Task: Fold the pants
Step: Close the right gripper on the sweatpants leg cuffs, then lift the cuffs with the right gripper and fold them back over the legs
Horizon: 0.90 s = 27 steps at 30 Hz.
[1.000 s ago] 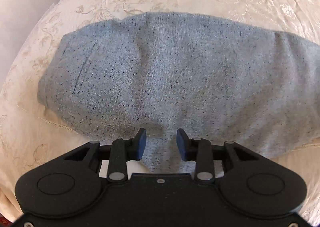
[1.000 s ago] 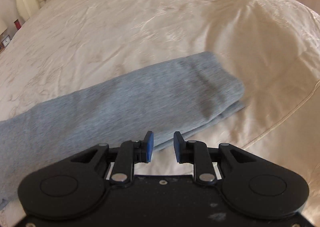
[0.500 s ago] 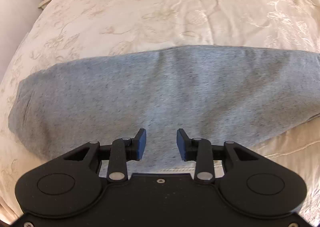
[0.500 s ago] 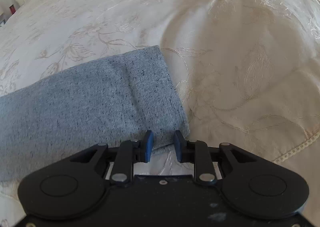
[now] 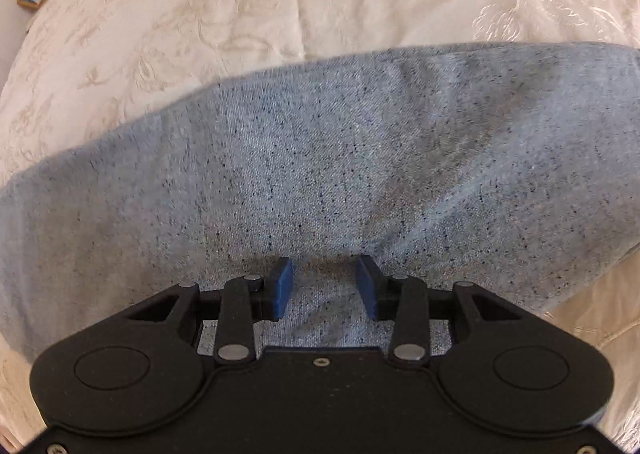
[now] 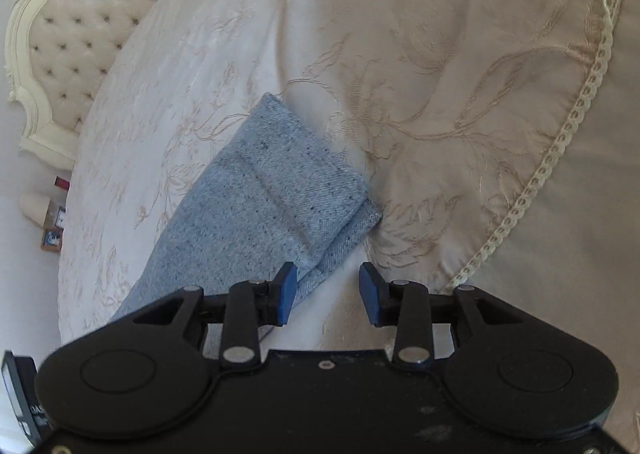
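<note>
On the bed (image 5: 200, 13) — cream embroidered cover — grey-blue pants (image 5: 340, 157) lie flat, stretched left to right. Left gripper (image 5: 324, 288): jaws apart, empty, over the near edge of the cloth. Right gripper (image 6: 328, 294): jaws apart, empty, at the hem end of the leg (image 6: 288, 189). Tufted headboard (image 6: 80, 13) — far left.

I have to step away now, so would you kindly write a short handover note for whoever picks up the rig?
Left gripper: open, holding nothing, low over the middle of the pants.
Right gripper: open, holding nothing, at the leg cuff; the cuff's corner lies by its left finger.
Pants: grey-blue, laid out long across the cream bedspread, the legs apparently stacked.
Done: laid flat.
Left: no crosswise fold visible yet; probably grip the cuff end and bring it over towards the other end.
</note>
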Available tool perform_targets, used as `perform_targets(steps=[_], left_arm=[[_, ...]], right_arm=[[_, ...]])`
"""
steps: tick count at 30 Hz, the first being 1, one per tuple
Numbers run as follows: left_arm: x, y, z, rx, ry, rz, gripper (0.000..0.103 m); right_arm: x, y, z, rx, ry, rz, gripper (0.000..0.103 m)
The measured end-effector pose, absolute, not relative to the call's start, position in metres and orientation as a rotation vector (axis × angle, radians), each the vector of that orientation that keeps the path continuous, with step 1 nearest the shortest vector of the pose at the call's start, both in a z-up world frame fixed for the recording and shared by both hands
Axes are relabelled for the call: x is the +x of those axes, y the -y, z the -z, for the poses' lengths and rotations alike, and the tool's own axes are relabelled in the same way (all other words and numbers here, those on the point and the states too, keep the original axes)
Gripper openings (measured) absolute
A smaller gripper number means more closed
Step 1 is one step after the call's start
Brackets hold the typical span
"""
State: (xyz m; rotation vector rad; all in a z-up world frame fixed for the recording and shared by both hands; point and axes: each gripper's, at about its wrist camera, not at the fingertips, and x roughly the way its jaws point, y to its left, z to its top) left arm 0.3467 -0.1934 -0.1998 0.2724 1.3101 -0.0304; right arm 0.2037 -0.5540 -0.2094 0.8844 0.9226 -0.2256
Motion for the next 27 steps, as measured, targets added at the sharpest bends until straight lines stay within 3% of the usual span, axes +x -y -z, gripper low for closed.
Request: perform_targets(steps=[12, 21, 27], left_arm=[[0.357, 0.177, 0.2, 0.219, -1.344, 0.028, 0.055], [0.353, 0.189, 0.195, 0.24, -1.339, 0.032, 0.055], [0.357, 0.186, 0.191, 0.235, -1.35, 0.054, 0.056]], right_arm=[[0.247, 0.579, 0.23, 0.955, -0.885, 0.21, 0.037], [0.233, 0.587, 0.225, 0.916, -0.869, 0.139, 0.037], [0.278, 0.593, 0.224, 0.853, -0.862, 0.076, 0.039]])
